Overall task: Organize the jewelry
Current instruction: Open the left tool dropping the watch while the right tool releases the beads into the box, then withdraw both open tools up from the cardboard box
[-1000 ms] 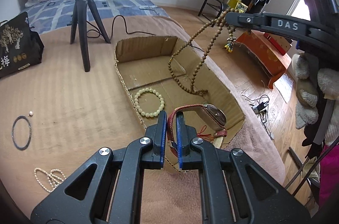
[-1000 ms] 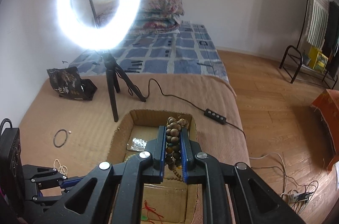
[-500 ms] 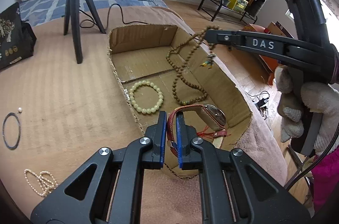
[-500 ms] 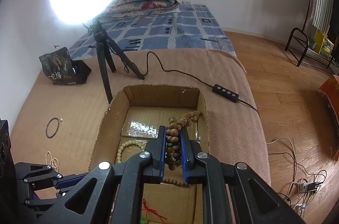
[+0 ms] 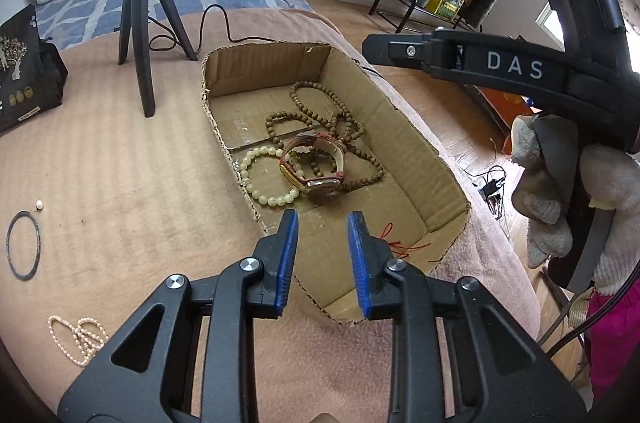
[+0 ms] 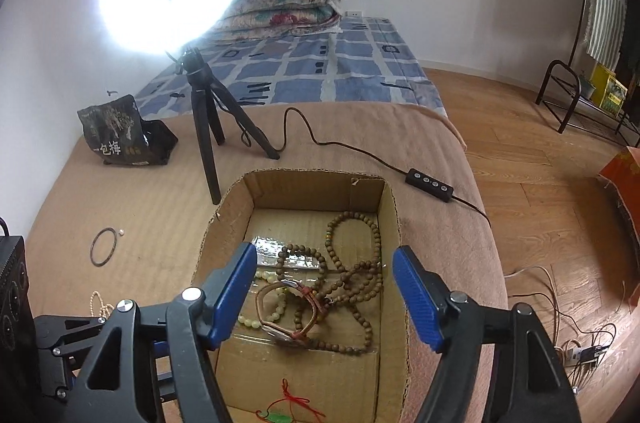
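Left wrist view: the left gripper (image 5: 322, 227) has its blue pads parted and empty, poised over the near end of the cardboard box (image 5: 404, 127). Just ahead of it inside the box lie the watch (image 5: 316, 167), the pale bead bracelet (image 5: 264, 179) and, farther on, the brown bead necklace (image 5: 320, 111). Off to its left, on the blanket, lie a dark bangle (image 5: 24, 249) and pearl strand (image 5: 78, 339). Right wrist view: the right gripper (image 6: 326, 293) is spread wide, holding nothing, above the same pile
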Demonstrator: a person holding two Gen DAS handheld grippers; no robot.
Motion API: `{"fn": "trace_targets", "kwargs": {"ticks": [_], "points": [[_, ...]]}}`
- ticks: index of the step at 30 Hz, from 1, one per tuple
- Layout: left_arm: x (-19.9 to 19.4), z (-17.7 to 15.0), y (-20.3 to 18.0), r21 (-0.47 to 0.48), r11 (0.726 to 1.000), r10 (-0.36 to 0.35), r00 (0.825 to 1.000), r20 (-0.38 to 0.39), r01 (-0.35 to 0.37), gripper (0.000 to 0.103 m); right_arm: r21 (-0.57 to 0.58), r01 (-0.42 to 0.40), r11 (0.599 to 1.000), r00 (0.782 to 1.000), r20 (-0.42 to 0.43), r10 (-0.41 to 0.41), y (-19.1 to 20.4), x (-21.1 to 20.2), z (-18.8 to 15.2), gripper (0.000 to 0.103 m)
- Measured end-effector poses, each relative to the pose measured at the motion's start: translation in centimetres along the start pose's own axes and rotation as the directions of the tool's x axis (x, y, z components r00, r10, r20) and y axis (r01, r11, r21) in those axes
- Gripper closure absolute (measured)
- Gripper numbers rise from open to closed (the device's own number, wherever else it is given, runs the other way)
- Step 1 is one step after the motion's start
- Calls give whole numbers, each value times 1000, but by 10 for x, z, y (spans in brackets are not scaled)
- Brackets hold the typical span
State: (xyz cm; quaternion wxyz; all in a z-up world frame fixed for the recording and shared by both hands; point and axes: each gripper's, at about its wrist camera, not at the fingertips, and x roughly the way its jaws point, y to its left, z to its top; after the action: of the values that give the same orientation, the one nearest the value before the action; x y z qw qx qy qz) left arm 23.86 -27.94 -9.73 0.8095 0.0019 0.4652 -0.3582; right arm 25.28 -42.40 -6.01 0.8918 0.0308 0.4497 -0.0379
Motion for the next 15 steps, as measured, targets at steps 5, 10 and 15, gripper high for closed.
{"fn": "trace_targets", "kwargs": {"ticks": [5,10,15], "points": [[-8,-2,0,2,1000,9,1000,13,-9,78,7,1,1000,1000,10,-1,3,-7,1,30],[-20,-3,2,-1,1000,15,999,33,-15,78,6,9,1000,1000,20,-9,8,-17,0,28],[-32,-5,1,4,1000,22,999,48,-22,78,11,19,1000,999,31,-19,10,-27,0,27]]}}
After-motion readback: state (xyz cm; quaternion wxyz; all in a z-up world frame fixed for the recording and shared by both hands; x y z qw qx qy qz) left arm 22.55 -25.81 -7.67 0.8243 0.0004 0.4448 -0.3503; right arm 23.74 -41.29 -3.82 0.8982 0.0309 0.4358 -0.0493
